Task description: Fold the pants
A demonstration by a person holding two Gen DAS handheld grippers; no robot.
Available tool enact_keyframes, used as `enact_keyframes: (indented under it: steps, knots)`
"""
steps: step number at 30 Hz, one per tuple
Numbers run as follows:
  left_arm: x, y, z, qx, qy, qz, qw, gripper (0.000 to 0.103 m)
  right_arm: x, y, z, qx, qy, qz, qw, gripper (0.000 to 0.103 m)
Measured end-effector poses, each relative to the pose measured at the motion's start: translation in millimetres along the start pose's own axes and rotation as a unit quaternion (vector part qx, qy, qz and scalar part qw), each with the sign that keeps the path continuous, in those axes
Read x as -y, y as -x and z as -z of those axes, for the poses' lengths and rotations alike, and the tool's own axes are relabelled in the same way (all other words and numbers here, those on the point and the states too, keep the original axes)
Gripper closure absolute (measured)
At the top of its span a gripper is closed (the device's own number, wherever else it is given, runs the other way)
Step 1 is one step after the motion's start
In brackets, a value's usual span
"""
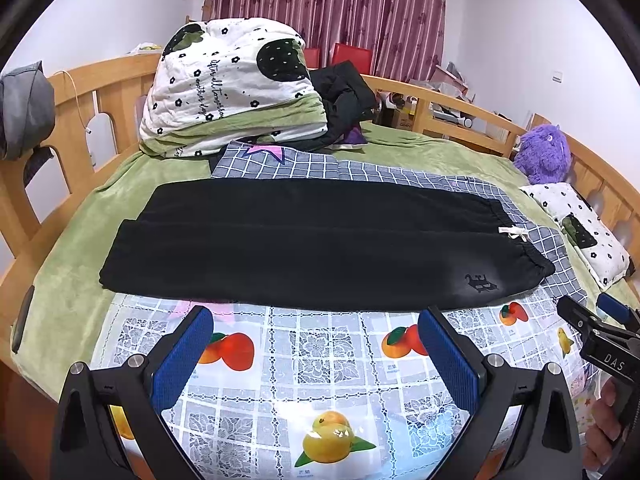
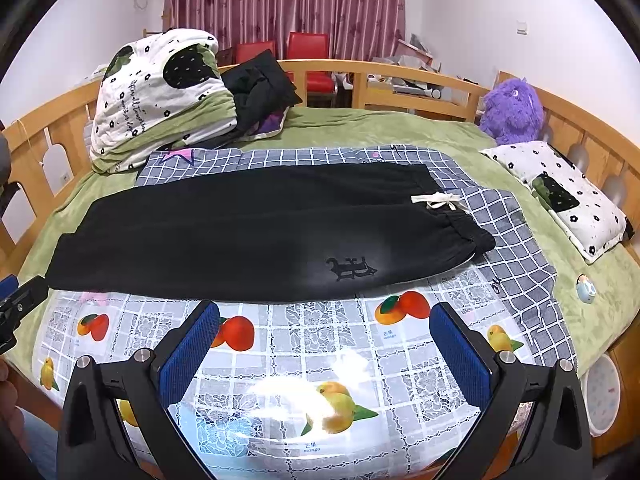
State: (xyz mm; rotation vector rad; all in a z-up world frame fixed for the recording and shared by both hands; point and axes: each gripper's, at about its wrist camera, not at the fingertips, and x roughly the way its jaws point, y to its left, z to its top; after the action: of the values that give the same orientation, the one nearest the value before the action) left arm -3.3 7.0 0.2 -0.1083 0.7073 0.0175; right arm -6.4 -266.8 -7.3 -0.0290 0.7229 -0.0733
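Black pants (image 1: 312, 248) lie flat across the bed, legs to the left, waistband with a white drawstring bow (image 1: 514, 233) to the right. In the right wrist view the pants (image 2: 256, 236) show a dark logo (image 2: 352, 268) and the bow (image 2: 438, 202). My left gripper (image 1: 316, 344) is open and empty, held over the fruit-print cloth just short of the pants' near edge. My right gripper (image 2: 326, 338) is open and empty, also just short of the near edge, below the logo. The right gripper also shows at the right edge of the left wrist view (image 1: 592, 316).
A glossy fruit-print cloth (image 2: 304, 360) and a grey checked sheet (image 2: 516, 240) lie under the pants on a green blanket (image 1: 72, 280). A folded quilt (image 1: 224, 84), dark clothes (image 1: 344, 100), a purple plush toy (image 2: 512, 110) and a pillow (image 2: 560, 196) sit behind. Wooden rails (image 1: 80, 120) surround the bed.
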Motion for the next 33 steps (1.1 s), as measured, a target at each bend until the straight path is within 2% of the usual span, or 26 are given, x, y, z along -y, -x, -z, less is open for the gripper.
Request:
enact_keyframes:
  steps: [33]
  knots:
    - [-0.9,1.2,0.5,0.001,0.0,0.0,1.0,0.0,2.3,1.8,-2.0,-0.001,0.001,-0.001,1.0,0.0]
